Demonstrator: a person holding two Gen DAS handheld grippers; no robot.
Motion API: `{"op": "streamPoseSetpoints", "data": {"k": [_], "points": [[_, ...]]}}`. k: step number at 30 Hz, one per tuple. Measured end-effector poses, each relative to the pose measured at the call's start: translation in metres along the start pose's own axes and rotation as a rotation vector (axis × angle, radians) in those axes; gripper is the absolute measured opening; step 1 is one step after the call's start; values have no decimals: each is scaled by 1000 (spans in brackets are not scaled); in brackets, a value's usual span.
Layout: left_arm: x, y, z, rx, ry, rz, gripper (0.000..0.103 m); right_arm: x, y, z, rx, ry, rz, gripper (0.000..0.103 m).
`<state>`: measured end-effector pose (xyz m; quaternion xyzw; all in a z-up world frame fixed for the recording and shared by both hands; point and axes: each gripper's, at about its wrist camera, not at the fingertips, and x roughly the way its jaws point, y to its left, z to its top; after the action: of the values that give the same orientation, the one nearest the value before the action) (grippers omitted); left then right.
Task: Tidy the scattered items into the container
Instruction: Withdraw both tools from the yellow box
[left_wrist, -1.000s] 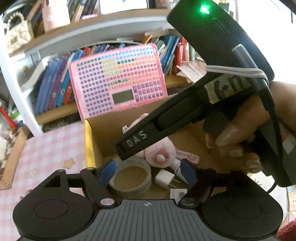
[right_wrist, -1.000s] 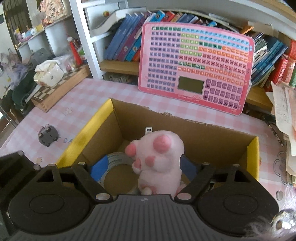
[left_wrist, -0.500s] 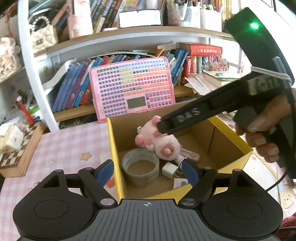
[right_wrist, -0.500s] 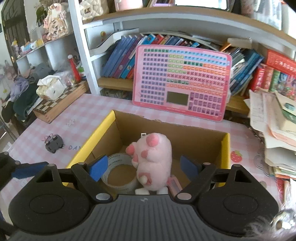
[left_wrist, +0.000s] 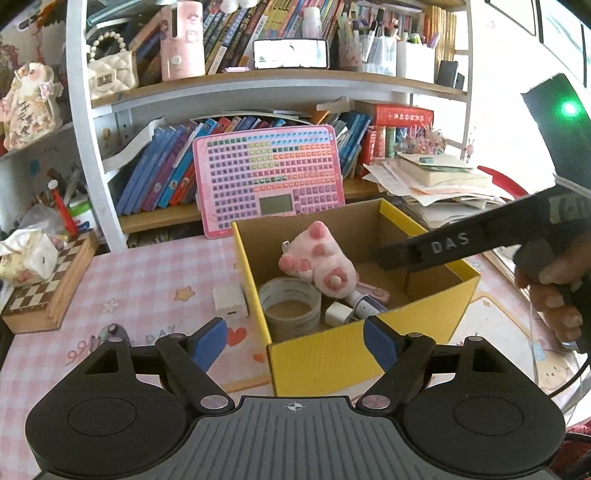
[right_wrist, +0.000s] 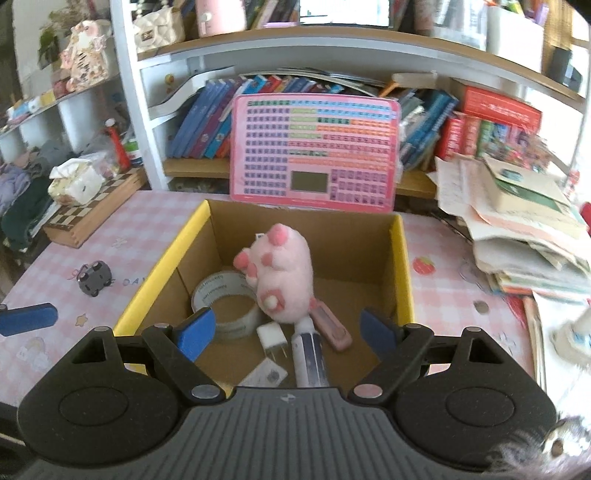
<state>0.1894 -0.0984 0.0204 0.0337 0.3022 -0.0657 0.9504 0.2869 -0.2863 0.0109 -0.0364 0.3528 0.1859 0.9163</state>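
A yellow cardboard box (left_wrist: 332, 354) (right_wrist: 402, 266) stands on the pink checked table. Inside lie a pink plush toy (left_wrist: 325, 264) (right_wrist: 282, 273), a tape roll (left_wrist: 290, 302) (right_wrist: 225, 299), a white charger plug (right_wrist: 271, 336), a tube (right_wrist: 308, 350) and a pink flat item (right_wrist: 330, 325). My left gripper (left_wrist: 295, 341) is open and empty, in front of the box's near left corner. My right gripper (right_wrist: 282, 330) is open and empty above the box's near edge. A white cube (left_wrist: 229, 301) and a small grey toy car (right_wrist: 94, 277) lie on the table left of the box.
A pink keyboard toy (left_wrist: 269, 184) (right_wrist: 316, 153) leans on the bookshelf behind the box. A checkered wooden box (left_wrist: 48, 288) with tissues sits at left. Stacked papers and books (right_wrist: 517, 229) lie at right. The right gripper's body (left_wrist: 480, 240) reaches over the box.
Both grippers have pulled back and up from the box. The plush toy stays inside the box. The white cube and toy car on the table have come into view.
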Motion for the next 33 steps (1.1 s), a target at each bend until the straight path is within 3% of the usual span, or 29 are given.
{"op": "streamPoseSetpoints", "data": {"k": [11, 26, 33], "points": [[-44, 22, -29, 1, -8, -55, 83, -49, 32, -50, 47, -26, -121, 85], [-82, 50, -66, 19, 22, -77, 84, -83, 86, -116, 104, -2, -207, 86], [-96, 66, -87, 20, 61, -53, 84, -83, 112, -139, 147, 54, -188, 86]]}}
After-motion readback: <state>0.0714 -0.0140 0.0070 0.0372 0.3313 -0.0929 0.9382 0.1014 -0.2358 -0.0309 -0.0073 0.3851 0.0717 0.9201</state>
